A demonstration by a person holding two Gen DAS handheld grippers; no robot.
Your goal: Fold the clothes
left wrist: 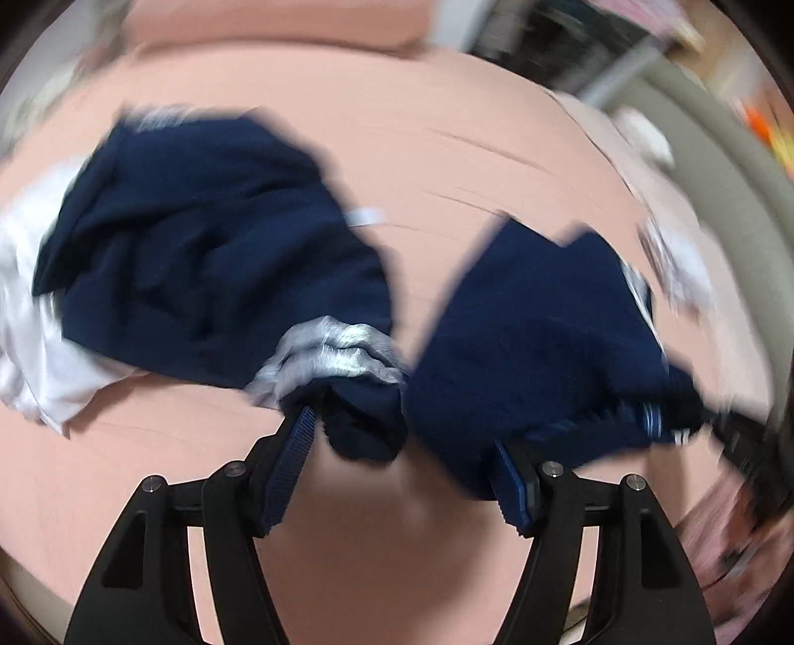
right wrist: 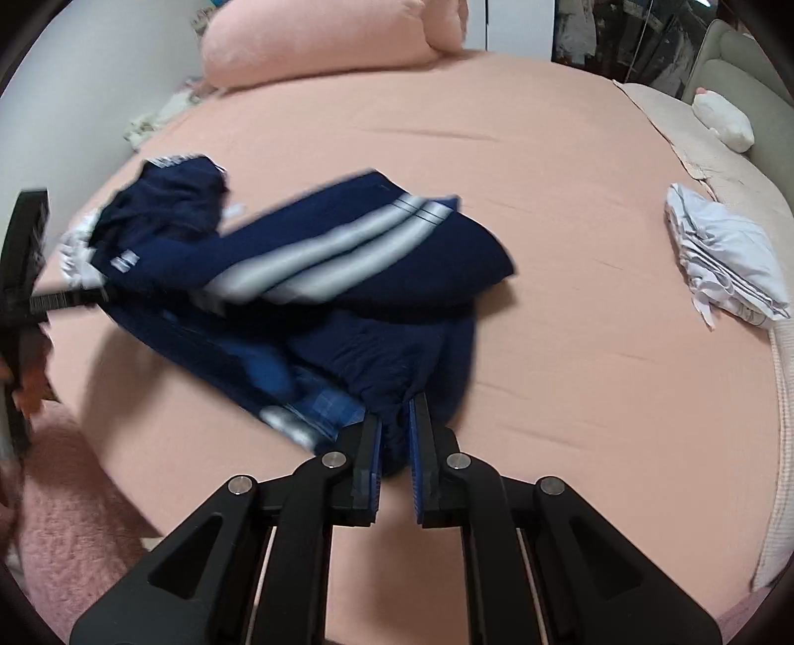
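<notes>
We look along two hand-held grippers over a bed (right wrist: 570, 208) covered in a peach-pink sheet. The left wrist view is motion-blurred.

The right gripper (right wrist: 395, 421) has its fingers nearly closed, pinching a bunched fold of navy track pants (right wrist: 397, 258) near the bed's near edge. The pants have silver-grey stripes down the side, and they hang lifted and stretched toward the left gripper (left wrist: 402, 431). In the left wrist view that gripper's fingers stand wide apart; the navy fabric drapes over and between their tips, and the right-hand pad is partly covered by it (the blur keeps us from telling whether the fabric is actually clamped). In the right wrist view the left gripper appears only as a dark shape at the left edge, touching the stretched cloth.

Behind the lifted pants, toward the bed's left side, lies a heap with another navy garment (left wrist: 198, 238) on top of a crumpled white garment (left wrist: 34, 347). The heap sits close behind the held pants and partly hides behind them in the right wrist view.

Near the right edge of the bed rests a folded white garment (right wrist: 724, 258), well apart from the pants. A pink pillow (right wrist: 322, 39) lies at the far end of the bed. Beyond the right edge stands a beige sofa (right wrist: 744, 84) with a small white plush (right wrist: 724, 121) on it. A fluffy pink rug (right wrist: 69, 506) shows below the bed's near-left corner.
</notes>
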